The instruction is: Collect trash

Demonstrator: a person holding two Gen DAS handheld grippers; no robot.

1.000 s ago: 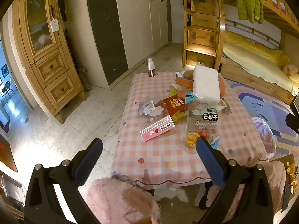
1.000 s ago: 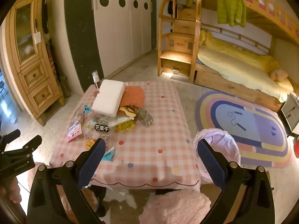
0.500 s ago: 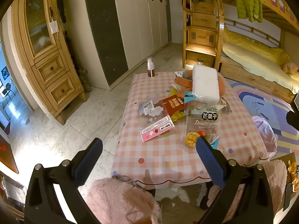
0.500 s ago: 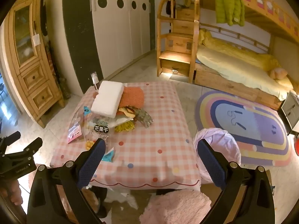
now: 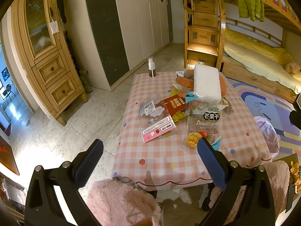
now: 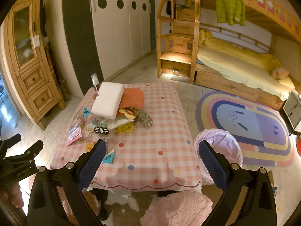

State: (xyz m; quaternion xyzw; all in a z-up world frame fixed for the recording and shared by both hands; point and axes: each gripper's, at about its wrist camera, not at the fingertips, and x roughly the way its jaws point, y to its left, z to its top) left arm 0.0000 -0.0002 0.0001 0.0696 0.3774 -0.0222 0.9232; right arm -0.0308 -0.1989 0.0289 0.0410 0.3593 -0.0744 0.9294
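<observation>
A low table with a pink checked cloth point(image 5: 165, 160) point(image 6: 150, 150) holds a heap of trash: a clear dried-mango bag point(image 5: 205, 124) point(image 6: 97, 133), a pink label packet point(image 5: 158, 130), a red packet point(image 5: 174, 104), a white foam block point(image 5: 207, 83) point(image 6: 107, 98) and yellow wrappers point(image 6: 125, 129). A bin lined with a pale pink bag point(image 6: 220, 148) point(image 5: 267, 131) stands at the table's right. My left gripper point(image 5: 150, 146) is open and empty, above the table's near left corner. My right gripper point(image 6: 150, 148) is open and empty, above the table's near edge.
A spray bottle point(image 5: 151, 69) stands at the table's far corner. Pink fluffy stools point(image 5: 120, 203) point(image 6: 178, 209) sit at the near edge. A wooden cabinet point(image 5: 47, 56) is left, a bunk bed point(image 6: 235, 66) and striped rug point(image 6: 254, 128) right.
Both grippers have shifted only slightly; the view of the table has barely changed. Both stay open and empty.
</observation>
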